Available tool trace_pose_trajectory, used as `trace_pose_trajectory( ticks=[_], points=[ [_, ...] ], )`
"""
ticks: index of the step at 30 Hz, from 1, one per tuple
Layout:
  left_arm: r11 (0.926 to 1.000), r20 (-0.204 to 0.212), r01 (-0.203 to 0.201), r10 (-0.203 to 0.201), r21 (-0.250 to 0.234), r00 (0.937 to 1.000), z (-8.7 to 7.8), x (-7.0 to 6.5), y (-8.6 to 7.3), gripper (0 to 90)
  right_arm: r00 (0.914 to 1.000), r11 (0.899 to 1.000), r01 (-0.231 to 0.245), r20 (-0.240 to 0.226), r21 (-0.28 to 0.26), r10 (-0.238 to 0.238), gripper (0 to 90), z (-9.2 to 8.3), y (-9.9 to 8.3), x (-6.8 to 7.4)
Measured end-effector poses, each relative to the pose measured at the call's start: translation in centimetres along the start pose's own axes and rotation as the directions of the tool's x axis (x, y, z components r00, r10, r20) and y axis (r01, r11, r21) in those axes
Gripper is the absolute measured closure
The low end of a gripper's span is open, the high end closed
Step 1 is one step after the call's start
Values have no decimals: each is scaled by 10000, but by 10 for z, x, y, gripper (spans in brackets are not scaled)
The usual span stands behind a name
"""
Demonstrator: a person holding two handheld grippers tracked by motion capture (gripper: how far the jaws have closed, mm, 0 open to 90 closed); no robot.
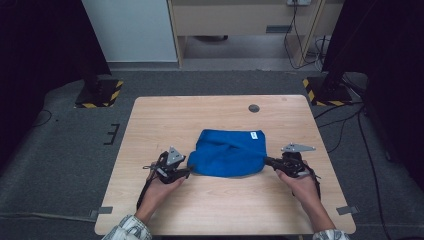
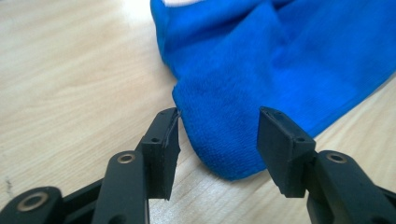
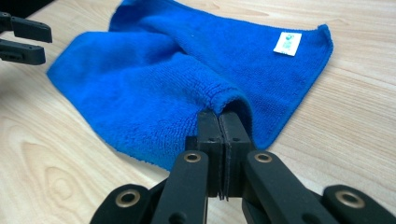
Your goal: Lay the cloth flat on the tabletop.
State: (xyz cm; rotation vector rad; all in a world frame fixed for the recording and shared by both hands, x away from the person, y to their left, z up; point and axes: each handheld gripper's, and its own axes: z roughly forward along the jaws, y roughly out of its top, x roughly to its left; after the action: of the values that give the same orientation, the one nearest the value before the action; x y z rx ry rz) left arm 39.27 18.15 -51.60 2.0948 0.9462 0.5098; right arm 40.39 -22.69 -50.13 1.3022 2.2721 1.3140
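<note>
Black jaws of the right hand-held gripper (image 3: 219,123) are pressed together on a raised fold at the edge of the blue cloth (image 3: 187,79), pinching the fabric so it humps up just ahead of the tips. In the high view this right hand-held gripper (image 1: 270,161) meets the cloth (image 1: 227,152) at its near right corner, with the hand (image 1: 300,182) behind it.

The left hand-held gripper (image 2: 217,135) has its jaws apart, straddling the cloth's (image 2: 261,74) near left corner; the left jaw touches or nearly touches the fabric edge, and the right jaw stands just off it. From above, the left hand-held gripper (image 1: 186,171) sits just beside the cloth's near left edge, held by the other hand (image 1: 160,187).

The cloth lies rumpled and partly folded over itself near the middle of the wooden surface (image 1: 165,120). A small white label (image 3: 287,43) sits by the cloth's far right corner. Beyond the cloth, a dark round hole (image 1: 254,108) marks the surface.
</note>
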Motion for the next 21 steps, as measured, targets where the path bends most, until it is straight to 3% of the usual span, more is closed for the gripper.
trace_pose_trajectory(
  ticks=[2,9,12,15,21],
  points=[
    [9998,-80,-146,148,162,9999,4,1,1,482,10000,9999,-71,69,99,71,890,6,2,-1],
    [9994,-316,210,-202,260,9993,17,8,-1,489,9988,9987,-80,481,497,56,889,29,17,-15],
    [9991,-340,69,-56,408,9994,21,7,-2,490,9983,9972,-92,586,737,49,872,40,17,-18],
    [9990,-345,-107,122,445,9993,20,5,-2,489,9976,9969,-102,690,786,48,784,43,14,-16],
    [9985,-456,-101,125,533,9989,22,6,-3,487,9952,9986,278,929,458,-320,559,25,6,-5]
  ],
)
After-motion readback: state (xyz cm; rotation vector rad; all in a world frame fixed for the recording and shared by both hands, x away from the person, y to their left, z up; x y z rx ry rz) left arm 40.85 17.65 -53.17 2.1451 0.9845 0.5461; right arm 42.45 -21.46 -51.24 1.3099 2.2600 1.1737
